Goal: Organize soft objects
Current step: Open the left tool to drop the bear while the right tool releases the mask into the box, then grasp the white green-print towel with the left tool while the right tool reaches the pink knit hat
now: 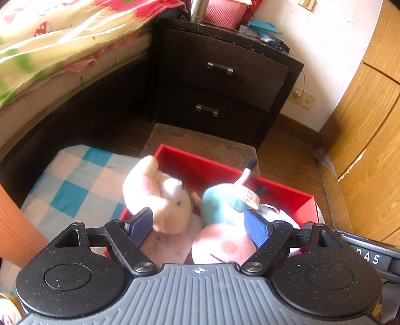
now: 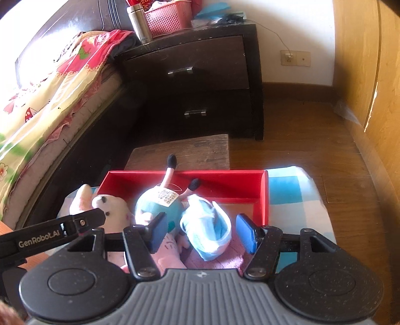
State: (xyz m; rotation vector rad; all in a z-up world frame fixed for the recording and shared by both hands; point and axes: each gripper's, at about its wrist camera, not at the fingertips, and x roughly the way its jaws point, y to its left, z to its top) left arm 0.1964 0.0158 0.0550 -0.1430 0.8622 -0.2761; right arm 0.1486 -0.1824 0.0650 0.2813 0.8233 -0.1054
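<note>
- Blue-padded fingers of the left gripper are standing spread apart over the near end of the red box, released, clamping nothing.
- Between and just beyond those pads, a white plush bear is lying at the left and a pink pig plush in a teal dress at the right, head toward the camera, black-tipped legs pointing to the far side.
- Over on the right, the right gripper is also hanging open, its pads flanking a light blue and white cloth item without pressing it.
- That cloth item is resting inside the box, just right of the pig plush and touching it; the bear is sitting at the box's left edge, partly over the rim.
- Under the box, a blue-and-white checkered cloth is spreading out to the left and right.
- Farther off, a worn wooden stool is standing just behind the box.
- Beyond it, a dark nightstand with two drawers is carrying a pink basket and a steel flask.
- At the far left, a bed with a flowered quilt is running alongside; wooden cabinet doors are lining the right.
</note>
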